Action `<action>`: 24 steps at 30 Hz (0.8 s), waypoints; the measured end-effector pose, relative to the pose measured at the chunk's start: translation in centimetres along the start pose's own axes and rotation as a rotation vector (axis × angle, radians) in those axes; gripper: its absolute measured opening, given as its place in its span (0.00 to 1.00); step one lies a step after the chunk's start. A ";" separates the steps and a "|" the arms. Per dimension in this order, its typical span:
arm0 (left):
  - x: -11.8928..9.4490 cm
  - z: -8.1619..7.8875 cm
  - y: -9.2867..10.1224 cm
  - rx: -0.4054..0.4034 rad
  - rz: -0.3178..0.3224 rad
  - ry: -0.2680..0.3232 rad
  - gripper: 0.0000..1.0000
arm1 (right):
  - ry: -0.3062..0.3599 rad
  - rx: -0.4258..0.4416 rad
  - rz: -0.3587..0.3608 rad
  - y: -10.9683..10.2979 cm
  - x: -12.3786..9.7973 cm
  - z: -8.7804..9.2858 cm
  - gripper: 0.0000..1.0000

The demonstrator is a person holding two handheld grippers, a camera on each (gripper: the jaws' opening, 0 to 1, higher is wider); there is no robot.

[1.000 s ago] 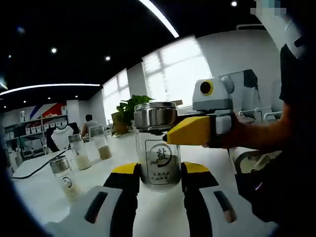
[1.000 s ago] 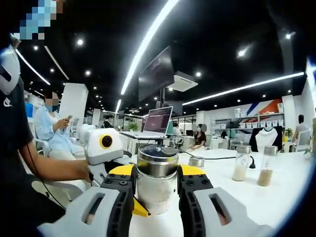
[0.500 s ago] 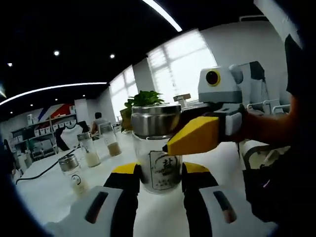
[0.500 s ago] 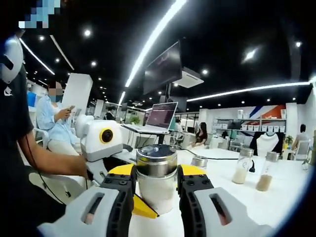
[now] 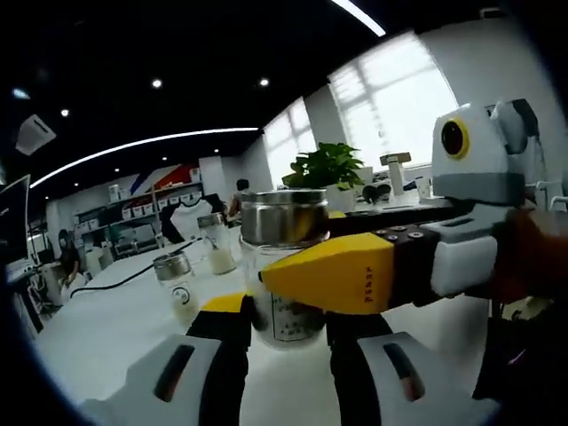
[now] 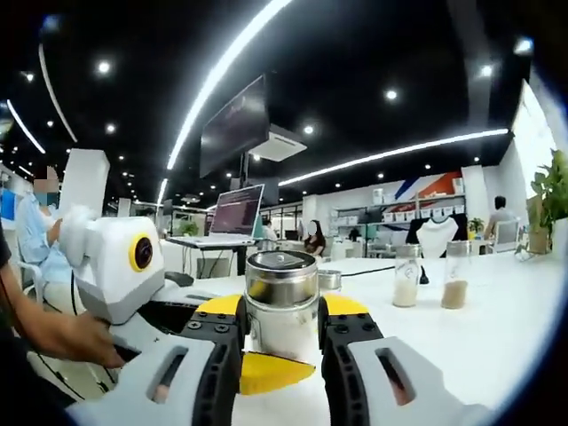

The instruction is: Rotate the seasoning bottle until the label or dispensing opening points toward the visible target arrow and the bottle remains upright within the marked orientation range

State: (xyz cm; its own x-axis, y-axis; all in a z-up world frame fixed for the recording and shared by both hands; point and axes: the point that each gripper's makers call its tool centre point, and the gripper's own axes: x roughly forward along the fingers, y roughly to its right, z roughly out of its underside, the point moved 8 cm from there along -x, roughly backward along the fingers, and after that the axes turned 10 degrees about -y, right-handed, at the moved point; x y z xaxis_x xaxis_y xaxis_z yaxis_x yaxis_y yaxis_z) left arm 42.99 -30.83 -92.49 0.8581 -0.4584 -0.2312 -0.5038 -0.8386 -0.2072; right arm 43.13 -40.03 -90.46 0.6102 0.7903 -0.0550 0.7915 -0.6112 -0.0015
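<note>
The seasoning bottle, a glass jar with a steel lid, stands upright on the white table. My left gripper is shut on its lower body. The right gripper reaches in from the right, and its yellow jaw crosses the front of the glass, hiding most of the printed label. In the right gripper view the bottle sits between the jaws of my right gripper, which is shut just under the lid. The left gripper comes in from the left, low at the bottle's base.
Spare bottles stand on the table: one small, one farther back, two with powder. A black cable runs across. A laptop and a potted plant sit behind. A person's hand holds the left gripper.
Both views have swung around the bottle. In the left gripper view the right gripper's yellow jaw now crosses the label, which faced the camera before. Both grippers have kept their hold.
</note>
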 end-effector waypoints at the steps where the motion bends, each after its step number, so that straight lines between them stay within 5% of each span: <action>1: 0.1 0.0 0.1 0.007 -0.017 0.000 0.35 | 0.000 0.003 0.006 0.0 0.0 0.0 0.30; 11: 0.0 0.1 0.0 -0.025 0.008 0.035 0.35 | 0.000 0.032 0.032 0.1 0.1 -0.2 0.29; 13: 0.1 0.1 0.0 0.012 0.047 0.040 0.35 | -0.014 0.030 0.009 0.5 -0.1 -0.2 0.29; 17: -0.2 -0.1 -0.1 -0.037 0.164 0.068 0.35 | -0.001 0.115 -0.113 1.2 -0.9 -0.4 0.29; 24: -0.5 -0.6 -0.1 -0.023 0.255 0.075 0.35 | -0.010 0.028 -0.182 0.8 -1.6 -0.9 0.29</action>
State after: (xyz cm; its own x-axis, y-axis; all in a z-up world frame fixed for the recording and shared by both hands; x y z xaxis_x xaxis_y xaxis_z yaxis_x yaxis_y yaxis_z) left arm 42.65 -30.72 -91.79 0.7094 -0.6752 -0.2023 -0.7028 -0.6994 -0.1298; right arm 42.88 -41.74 -89.53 0.4560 0.8878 -0.0616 0.8877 -0.4587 -0.0398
